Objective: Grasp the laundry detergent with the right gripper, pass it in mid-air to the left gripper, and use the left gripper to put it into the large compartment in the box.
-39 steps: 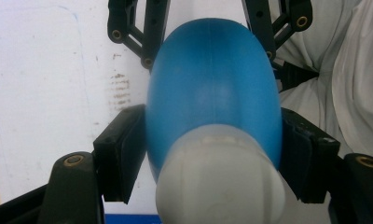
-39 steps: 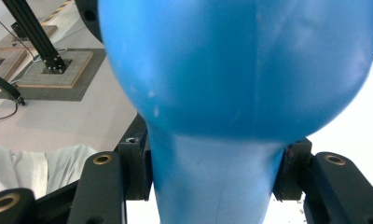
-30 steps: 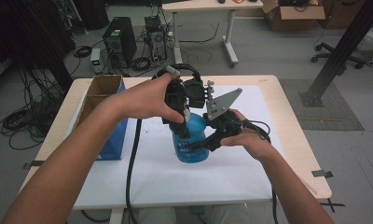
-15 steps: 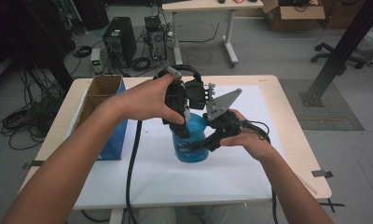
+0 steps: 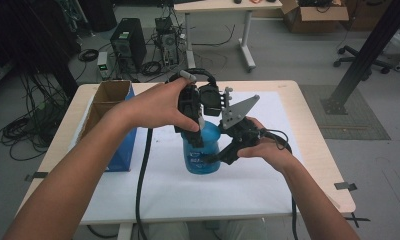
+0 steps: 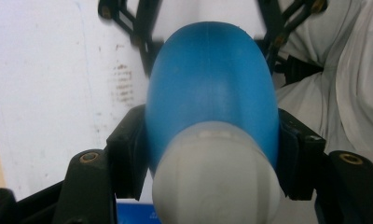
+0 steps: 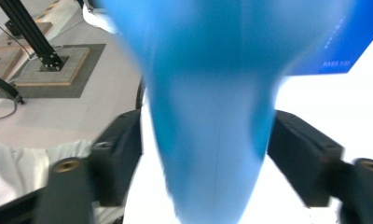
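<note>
Both left gripper [image 6: 212, 163] fingers [image 6: 126, 154] against blue bottle [image 6: 212, 84], close up.

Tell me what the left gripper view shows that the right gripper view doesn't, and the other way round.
Left gripper view alone: the bottle's white cap, with the left gripper pressed against the blue bottle on both sides. Right gripper view alone: the black post on its floor mat, and the right gripper, whose jaws have just been opening, standing apart from the bottle. Both share the bottle and the white table cover.
</note>
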{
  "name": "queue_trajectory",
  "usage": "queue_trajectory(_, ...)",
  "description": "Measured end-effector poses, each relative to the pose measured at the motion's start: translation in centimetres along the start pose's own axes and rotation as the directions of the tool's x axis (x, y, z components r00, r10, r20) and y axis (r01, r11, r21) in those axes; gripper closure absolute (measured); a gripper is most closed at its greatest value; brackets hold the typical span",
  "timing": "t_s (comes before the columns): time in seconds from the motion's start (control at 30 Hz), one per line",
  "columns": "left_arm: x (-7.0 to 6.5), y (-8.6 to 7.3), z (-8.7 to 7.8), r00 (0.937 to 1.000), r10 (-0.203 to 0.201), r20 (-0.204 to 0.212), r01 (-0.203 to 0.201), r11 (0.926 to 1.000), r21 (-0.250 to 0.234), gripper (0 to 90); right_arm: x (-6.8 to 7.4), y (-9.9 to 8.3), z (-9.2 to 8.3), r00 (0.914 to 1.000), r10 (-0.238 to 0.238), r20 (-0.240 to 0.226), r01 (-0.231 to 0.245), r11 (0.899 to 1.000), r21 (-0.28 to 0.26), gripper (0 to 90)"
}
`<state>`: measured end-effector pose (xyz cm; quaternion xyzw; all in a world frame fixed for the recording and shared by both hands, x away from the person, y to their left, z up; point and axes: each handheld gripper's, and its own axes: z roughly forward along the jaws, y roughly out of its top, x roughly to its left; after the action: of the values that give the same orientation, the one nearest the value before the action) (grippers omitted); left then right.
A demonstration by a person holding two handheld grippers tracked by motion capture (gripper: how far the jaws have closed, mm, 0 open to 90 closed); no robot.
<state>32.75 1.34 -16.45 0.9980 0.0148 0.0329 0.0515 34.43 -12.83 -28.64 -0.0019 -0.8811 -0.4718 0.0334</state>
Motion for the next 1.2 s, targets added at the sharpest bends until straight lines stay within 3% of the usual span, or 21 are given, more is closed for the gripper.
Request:
queue_trajectory(0.13, 0.1, -0.4, -0.2, 0.9998, -0.018, -0.007, 0.018, 0.9998, 0.006, 38.0, 0.0, -1.0, -1.1, 0.9986, 0.053, 0.006, -0.053, 0.998, -0.019, 16.4)
queue_trajectory(0.37, 0.4, -1.3, -0.7, 0.9948, -0.092, -0.044, 0.093, 0.9954, 0.023, 37.9, -0.3, -2.2, -3.2, 0.9913, 0.115, 0.064, -0.115, 0.993, 0.001, 10.0)
queue_trajectory(0.5, 0.8, -1.9, -1.6, 0.9844, -0.162, -0.069, 0.164, 0.9862, 0.025, 37.9, -0.6, -3.2, -4.5, 0.982, 0.159, 0.102, -0.164, 0.985, 0.048, 5.8)
queue_trajectory(0.57, 1.0, -2.0, -2.2, 0.9746, -0.209, -0.081, 0.212, 0.9764, 0.04, 37.9, -0.7, -3.9, -5.5, 0.9709, 0.184, 0.153, -0.2, 0.975, 0.098, 4.4)
queue_trajectory(0.6, 1.2, -2.3, -2.7, 0.9624, -0.254, -0.095, 0.26, 0.9646, 0.046, 37.9, -0.7, -4.1, -5.8, 0.9676, 0.188, 0.168, -0.208, 0.971, 0.113, 4.4)
queue_trajectory(0.63, 1.2, -2.3, -2.7, 0.9624, -0.254, -0.095, 0.26, 0.9646, 0.046, 37.9, -0.7, -4.1, -5.8, 0.9676, 0.188, 0.168, -0.208, 0.971, 0.113, 4.4)
queue_trajectory(0.67, 1.6, -2.6, -3.1, 0.9476, -0.302, -0.103, 0.308, 0.9501, 0.048, 37.9, -0.7, -4.5, -6.6, 0.9633, 0.188, 0.192, -0.217, 0.966, 0.143, 4.4)
queue_trajectory(0.7, 1.6, -2.6, -3.1, 0.9476, -0.302, -0.103, 0.308, 0.9501, 0.048, 37.9, -0.7, -4.7, -7.0, 0.9611, 0.186, 0.205, -0.219, 0.963, 0.157, 4.4)
queue_trajectory(0.8, 2.0, -3.2, -3.7, 0.9162, -0.385, -0.111, 0.391, 0.9191, 0.044, 37.9, -0.6, -4.9, -8.0, 0.9562, 0.183, 0.228, -0.228, 0.955, 0.188, 4.3)
queue_trajectory(0.9, 2.5, -3.8, -4.1, 0.8818, -0.458, -0.112, 0.465, 0.8844, 0.042, 37.9, -0.7, -5.3, -9.5, 0.947, 0.19, 0.259, -0.247, 0.946, 0.208, 4.3)
queue_trajectory(0.93, 2.7, -4.0, -4.3, 0.8727, -0.476, -0.111, 0.482, 0.8751, 0.041, 37.9, -0.7, -5.5, -10.5, 0.9396, 0.2, 0.278, -0.261, 0.943, 0.204, 4.0)
queue_trajectory(0.97, 2.8, -4.2, -4.5, 0.8598, -0.499, -0.109, 0.506, 0.8617, 0.043, 37.9, -0.7, -5.5, -10.5, 0.9396, 0.2, 0.278, -0.261, 0.943, 0.204, 4.0)
queue_trajectory(1.03, 3.1, -4.5, -4.9, 0.8421, -0.529, -0.104, 0.535, 0.844, 0.038, 37.9, -0.7, -5.7, -11.4, 0.9342, 0.219, 0.282, -0.279, 0.941, 0.193, 3.8)
queue_trajectory(1.1, 3.4, -4.9, -5.5, 0.819, -0.564, -0.107, 0.57, 0.8211, 0.035, 37.9, -0.7, -5.9, -12.3, 0.9305, 0.232, 0.284, -0.29, 0.939, 0.185, 3.8)
queue_trajectory(1.2, 3.8, -5.4, -6.2, 0.786, -0.606, -0.12, 0.613, 0.7891, 0.03, 37.9, -0.5, -6.3, -13.6, 0.9171, 0.247, 0.313, -0.317, 0.928, 0.196, 3.9)
